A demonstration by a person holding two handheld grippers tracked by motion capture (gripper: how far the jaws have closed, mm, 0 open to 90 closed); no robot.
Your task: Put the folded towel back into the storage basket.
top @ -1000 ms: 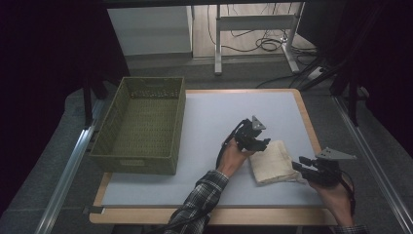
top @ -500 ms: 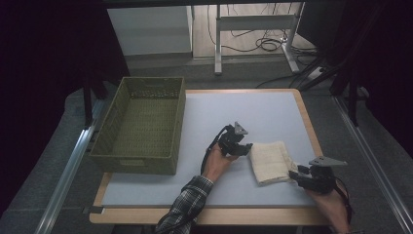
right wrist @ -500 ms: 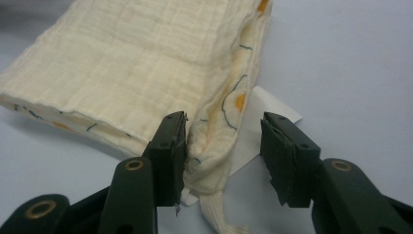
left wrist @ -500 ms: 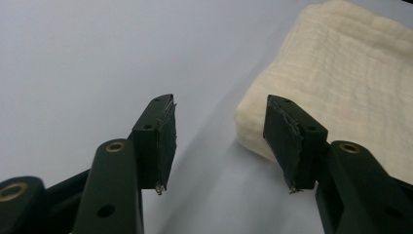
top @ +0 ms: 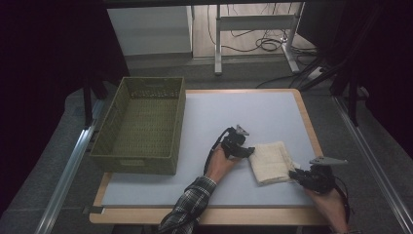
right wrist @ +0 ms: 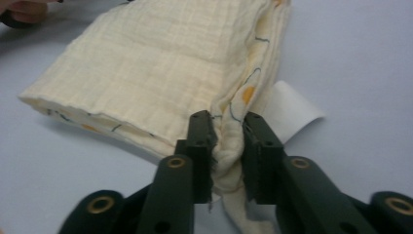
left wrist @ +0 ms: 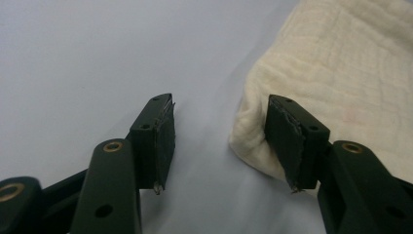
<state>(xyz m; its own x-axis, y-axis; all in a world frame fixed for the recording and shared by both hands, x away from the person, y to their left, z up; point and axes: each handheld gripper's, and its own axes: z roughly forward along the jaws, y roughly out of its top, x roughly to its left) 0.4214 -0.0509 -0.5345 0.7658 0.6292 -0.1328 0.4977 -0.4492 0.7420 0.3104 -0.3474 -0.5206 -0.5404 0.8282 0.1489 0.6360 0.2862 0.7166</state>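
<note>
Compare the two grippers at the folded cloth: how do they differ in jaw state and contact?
The right gripper has just been closing and pinches a corner of the cloth; the left gripper stands open, one jaw beside the cloth's edge, gripping nothing. Both have black jaws and sit low at the cloth, on opposite sides.

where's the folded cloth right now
In the high view the folded cream cloth lies on the table's near right part, between the left gripper and the right gripper, right of the green basket.

I worked in what looked like a lab: a bare table [top: 272, 112] between metal rails [top: 63, 180], cables [top: 253, 44] trailing across the floor behind.
</note>
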